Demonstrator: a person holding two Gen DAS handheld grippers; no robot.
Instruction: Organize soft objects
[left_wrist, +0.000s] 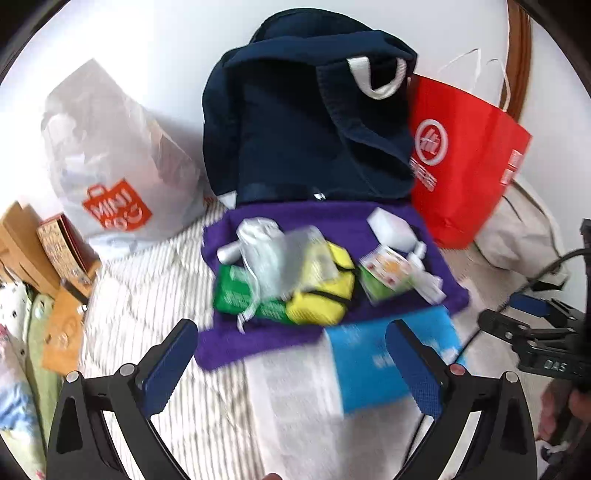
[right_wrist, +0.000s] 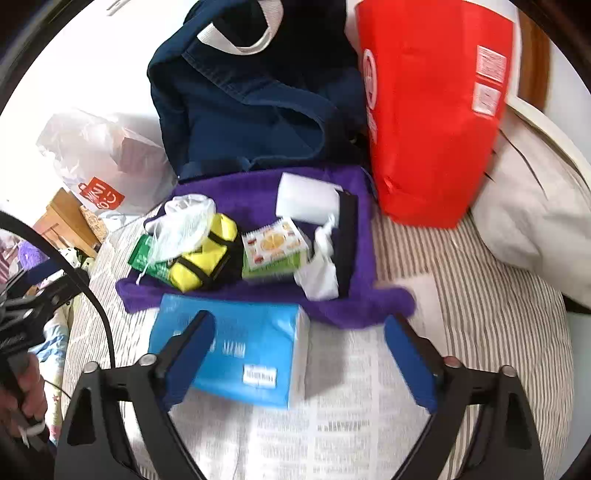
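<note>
Bright even daylight, soft shadows, motion blur throughout, strong fisheye bending, dark vignetted corners

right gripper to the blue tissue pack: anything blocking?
Nothing visible. The blue tissue pack lies on the newspaper directly ahead of the open right gripper, its left finger already over the pack. The purple towel with the small items lies beyond it, not between.

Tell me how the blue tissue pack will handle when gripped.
The blue tissue pack looks soft-wrapped, so it probably squashes between the fingers. Likely light for its bulk. Its boxy, flat-lying shape shouldn't roll; the glossy film may slip somewhat.
</note>
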